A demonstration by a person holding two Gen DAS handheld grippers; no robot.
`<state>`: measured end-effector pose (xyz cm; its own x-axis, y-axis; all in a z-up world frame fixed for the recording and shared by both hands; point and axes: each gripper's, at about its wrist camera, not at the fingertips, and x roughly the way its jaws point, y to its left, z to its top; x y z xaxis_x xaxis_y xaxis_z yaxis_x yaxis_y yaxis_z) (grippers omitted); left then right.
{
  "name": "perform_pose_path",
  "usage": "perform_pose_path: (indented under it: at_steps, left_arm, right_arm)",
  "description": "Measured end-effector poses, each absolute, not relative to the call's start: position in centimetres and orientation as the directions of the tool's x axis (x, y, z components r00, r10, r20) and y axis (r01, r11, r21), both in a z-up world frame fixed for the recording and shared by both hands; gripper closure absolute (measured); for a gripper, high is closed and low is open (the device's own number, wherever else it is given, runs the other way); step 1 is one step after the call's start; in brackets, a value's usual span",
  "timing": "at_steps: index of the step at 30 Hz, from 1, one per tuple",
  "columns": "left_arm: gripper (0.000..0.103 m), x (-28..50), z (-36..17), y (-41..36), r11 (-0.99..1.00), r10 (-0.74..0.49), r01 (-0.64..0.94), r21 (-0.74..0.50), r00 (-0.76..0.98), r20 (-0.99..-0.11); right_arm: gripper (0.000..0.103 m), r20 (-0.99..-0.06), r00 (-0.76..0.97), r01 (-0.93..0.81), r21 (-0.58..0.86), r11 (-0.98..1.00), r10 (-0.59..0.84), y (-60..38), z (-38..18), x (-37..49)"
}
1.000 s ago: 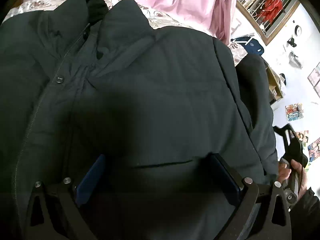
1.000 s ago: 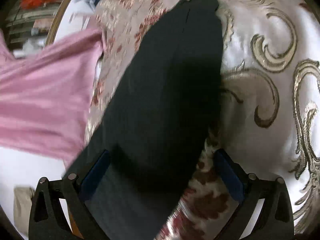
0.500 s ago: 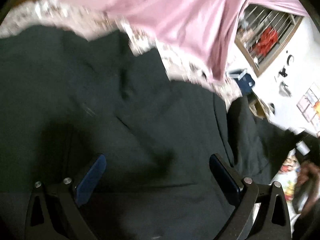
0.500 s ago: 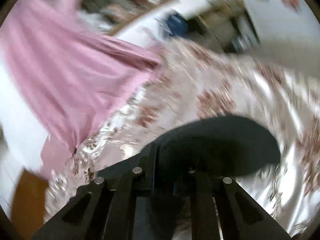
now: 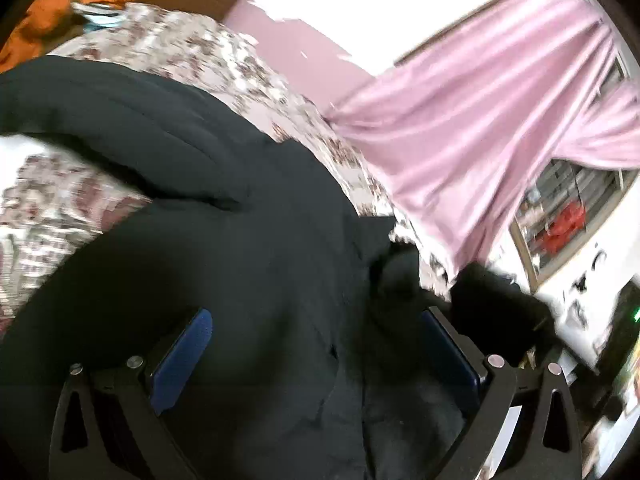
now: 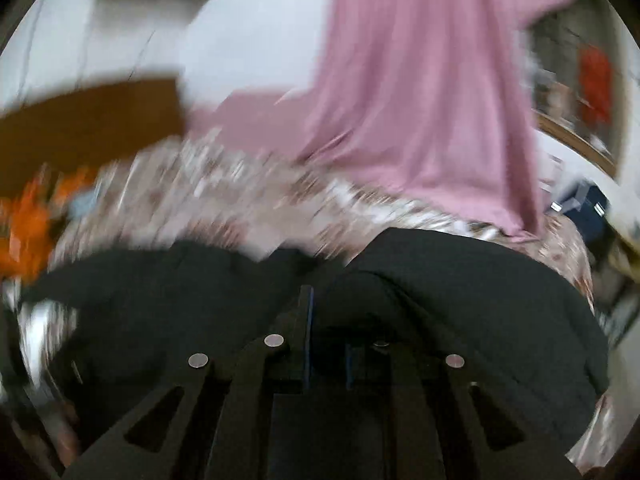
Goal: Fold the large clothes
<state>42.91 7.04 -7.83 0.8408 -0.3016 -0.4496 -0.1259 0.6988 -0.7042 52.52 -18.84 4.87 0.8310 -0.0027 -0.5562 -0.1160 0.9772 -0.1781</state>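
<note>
AHEAD: the black jacket (image 5: 248,264) fills the room before both your grippers | FAR SIDE: floral bedspread (image 5: 208,52) bare beyond it | RIGHT: pink curtain (image 5: 480,128) hangs against the bed edge | FAR LEFT: orange item (image 6: 28,232), probably clothing, blurred

A pink curtain (image 5: 460,128) hangs beside the floral bedspread (image 5: 224,56), orange cloth (image 5: 36,24) at its far end.

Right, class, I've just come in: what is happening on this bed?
A person with a handheld gripper in each hand is folding a dark padded jacket on a floral bedspread. The right gripper is shut on a fold of the jacket. The left gripper is open over the fabric, holding nothing. A pink curtain hangs behind.
</note>
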Motion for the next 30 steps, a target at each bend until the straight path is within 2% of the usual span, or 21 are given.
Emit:
perform_pose_path:
  at_steps: [1, 3, 4, 5, 8, 10, 15, 18, 21, 25, 27, 30]
  left_arm:
    - [0.000, 42.8, -7.9, 7.2, 0.699, -0.298, -0.132, -0.703, 0.840, -0.454]
    - [0.000, 42.6, -8.4, 7.4, 0.692, -0.310, -0.133, -0.709, 0.833, -0.459]
    - [0.000, 42.8, -8.6, 7.4, 0.689, -0.319, -0.134, -0.712, 0.827, -0.464]
    - [0.000, 43.0, -8.9, 7.4, 0.687, -0.326, -0.135, -0.714, 0.821, -0.469]
    - [0.000, 43.3, -9.1, 7.2, 0.700, -0.336, -0.127, -0.703, 0.810, -0.481]
    - [0.000, 43.5, -9.1, 6.7, 0.707, -0.349, -0.110, -0.698, 0.805, -0.481]
    - [0.000, 44.1, -8.7, 5.0, 0.739, -0.381, -0.051, -0.671, 0.791, -0.479]
    - [0.000, 43.9, -7.6, 2.6, 0.797, -0.396, 0.038, -0.603, 0.786, -0.474]
    - [0.000, 43.6, -6.7, -1.4, 0.873, -0.396, 0.146, -0.465, 0.768, -0.503]
    - [0.000, 43.7, -7.1, -7.9, 0.921, -0.389, 0.293, -0.255, 0.718, -0.578]
    - [0.000, 43.4, -7.2, -10.7, 0.923, -0.367, 0.359, -0.138, 0.716, -0.593]
    - [0.000, 42.5, -7.5, -15.1, 0.896, -0.311, 0.436, 0.088, 0.755, -0.577]
  right_arm:
    - [0.090, -0.608, 0.794, -0.174, -0.210, 0.962, 0.011, -16.8, 3.3, 52.7]
    - [0.072, -0.697, 0.717, -0.277, -0.246, 0.929, 0.029, -13.8, 0.3, 51.7]
    - [0.047, -0.753, 0.657, -0.344, -0.259, 0.902, 0.034, -12.4, -2.0, 51.4]
    - [0.029, -0.803, 0.595, -0.400, -0.270, 0.876, 0.024, -11.4, -4.4, 50.8]
    - [0.029, -0.856, 0.517, -0.471, -0.298, 0.831, -0.014, -10.2, -9.5, 47.5]
    - [0.029, -0.861, 0.508, -0.461, -0.307, 0.832, -0.036, -10.4, -10.7, 45.2]
    - [0.026, -0.847, 0.530, -0.316, -0.163, 0.935, 0.031, -14.8, -10.3, 38.5]
    - [0.022, -0.782, 0.622, -0.198, -0.097, 0.975, 0.048, -18.2, -8.6, 34.0]
    - [0.020, -0.711, 0.702, -0.018, -0.061, 0.998, -0.030, -22.4, -7.1, 30.6]
    - [0.013, -0.632, 0.763, 0.271, 0.121, 0.955, -0.137, -29.0, -6.4, 26.6]
    - [0.012, -0.611, 0.777, 0.340, 0.206, 0.918, -0.151, -30.4, -7.6, 25.5]
    - [0.012, -0.616, 0.774, 0.366, 0.244, 0.898, -0.148, -31.3, -8.8, 25.5]
